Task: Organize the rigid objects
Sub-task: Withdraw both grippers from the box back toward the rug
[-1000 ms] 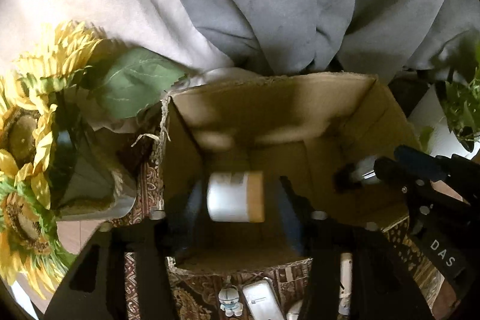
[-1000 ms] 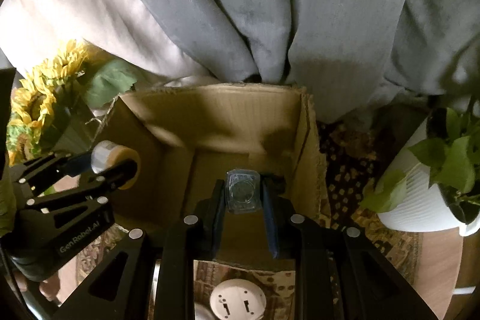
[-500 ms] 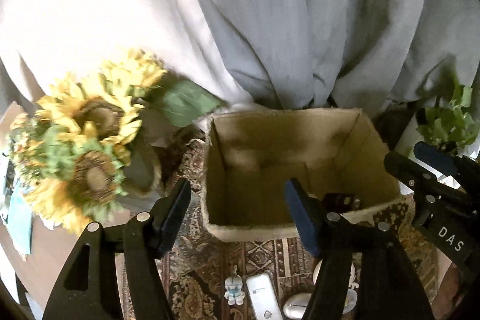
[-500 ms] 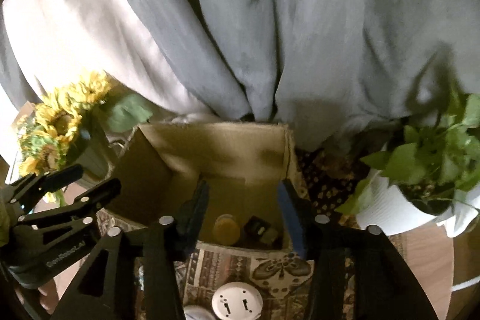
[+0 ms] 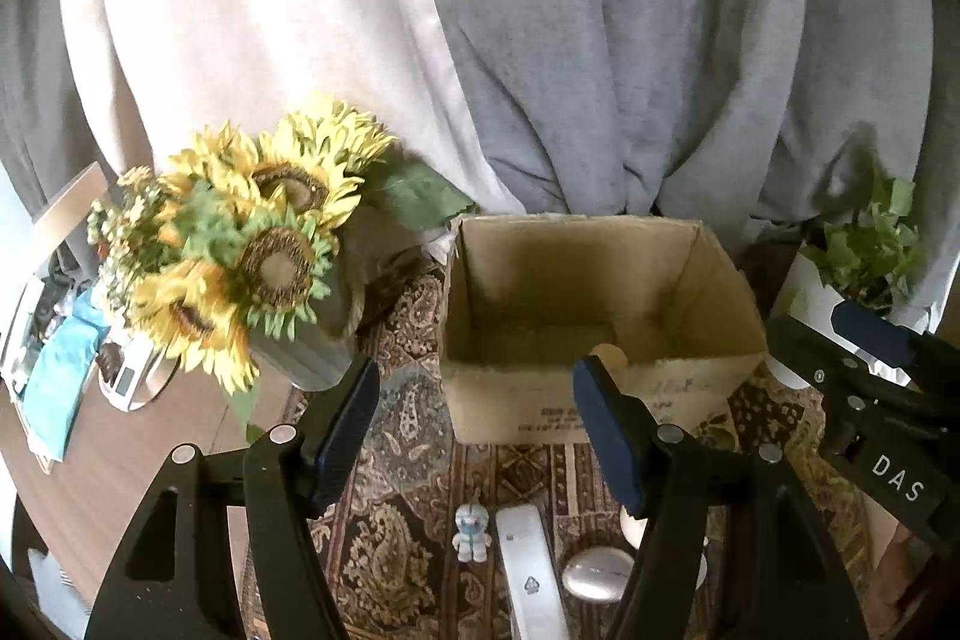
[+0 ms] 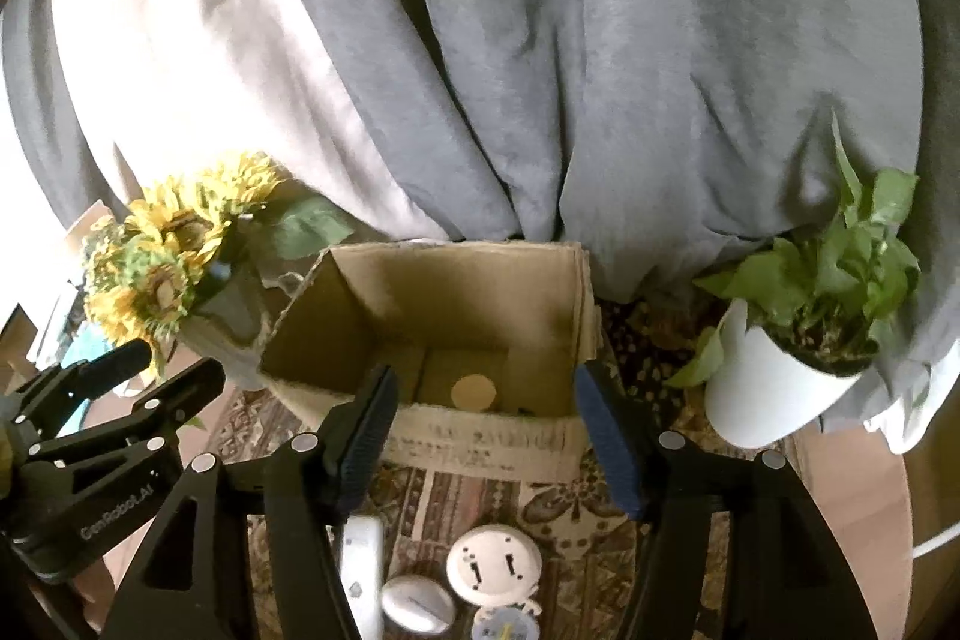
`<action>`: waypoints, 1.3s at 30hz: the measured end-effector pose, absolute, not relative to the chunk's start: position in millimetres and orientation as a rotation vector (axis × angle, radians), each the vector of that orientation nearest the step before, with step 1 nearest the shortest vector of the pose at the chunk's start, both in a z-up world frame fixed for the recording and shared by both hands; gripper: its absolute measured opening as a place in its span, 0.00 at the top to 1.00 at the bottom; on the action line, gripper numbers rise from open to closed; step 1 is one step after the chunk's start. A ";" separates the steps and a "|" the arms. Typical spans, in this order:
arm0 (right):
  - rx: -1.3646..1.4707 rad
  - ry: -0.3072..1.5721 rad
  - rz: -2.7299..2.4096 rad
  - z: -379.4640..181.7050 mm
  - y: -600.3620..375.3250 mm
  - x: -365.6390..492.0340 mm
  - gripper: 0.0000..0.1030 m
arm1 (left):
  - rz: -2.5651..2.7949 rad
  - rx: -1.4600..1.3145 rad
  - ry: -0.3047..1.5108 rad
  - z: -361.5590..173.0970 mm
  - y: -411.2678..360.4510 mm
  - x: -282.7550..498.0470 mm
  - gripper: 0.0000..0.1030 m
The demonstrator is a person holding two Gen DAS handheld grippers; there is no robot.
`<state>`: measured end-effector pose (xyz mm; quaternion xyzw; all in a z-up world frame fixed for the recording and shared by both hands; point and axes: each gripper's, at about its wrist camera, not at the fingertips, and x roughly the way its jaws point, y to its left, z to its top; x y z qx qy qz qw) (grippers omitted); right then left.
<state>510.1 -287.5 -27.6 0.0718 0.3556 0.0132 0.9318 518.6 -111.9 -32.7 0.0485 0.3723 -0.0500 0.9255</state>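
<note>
Both jaws are held spread and empty, the right hand-held gripper (image 6: 486,442) having just opened, the left hand-held gripper (image 5: 474,430) beside it; a jar (image 6: 474,391) is seen inside the box (image 6: 480,451); a remote (image 5: 528,568) lies on the surface (image 5: 396,520).

We hold the left gripper (image 5: 474,430) and the right gripper (image 6: 483,433) side by side, tilted downward, above the near edge of the cardboard box (image 5: 600,400). The right jaws have just been opening; both pairs stand apart, nothing between them.
</note>
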 end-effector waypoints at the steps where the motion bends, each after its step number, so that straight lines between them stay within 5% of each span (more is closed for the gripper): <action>1: 0.146 0.724 0.028 -28.7 -287.1 505.5 0.38 | -0.107 0.100 0.756 -33.7 -111.5 514.4 0.35; 10: 0.140 0.671 -0.003 -41.4 -289.4 457.7 0.34 | -0.169 0.099 0.711 -52.1 -112.4 471.2 0.32; 23: 0.147 0.628 -0.024 -70.9 -286.3 400.7 0.27 | -0.265 0.173 0.595 -74.6 -117.1 426.6 0.08; 39: 0.152 0.645 -0.075 -106.5 -277.7 371.2 0.22 | -0.406 0.277 0.579 -121.0 -117.4 403.9 0.06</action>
